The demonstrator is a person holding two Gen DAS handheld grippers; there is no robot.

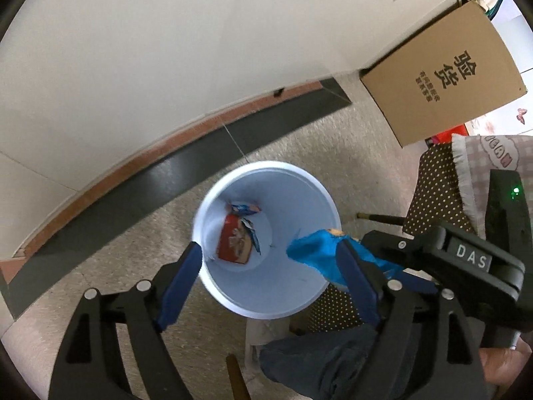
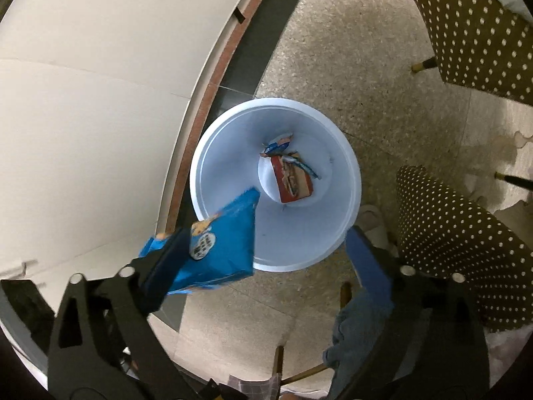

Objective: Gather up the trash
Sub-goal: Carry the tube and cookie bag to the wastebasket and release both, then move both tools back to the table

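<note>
Over the pale bin (image 2: pixel 346 180), blue wrapper (image 2: pixel 226 243) against right gripper's (image 2: pixel 266 246) left finger, both jaws spread wide.

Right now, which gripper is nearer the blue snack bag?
Right. The blue snack bag lies against one finger of the open right gripper, above the bin. The left gripper is open beside it, not touching.

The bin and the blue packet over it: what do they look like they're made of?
The bin looks like smooth, matte pale-blue plastic: seamless walls, rolled rim. The blue packet looks like thin printed plastic film, glossy and creased, with a torn edge; possibly foil-lined, though that can't be confirmed.
</note>
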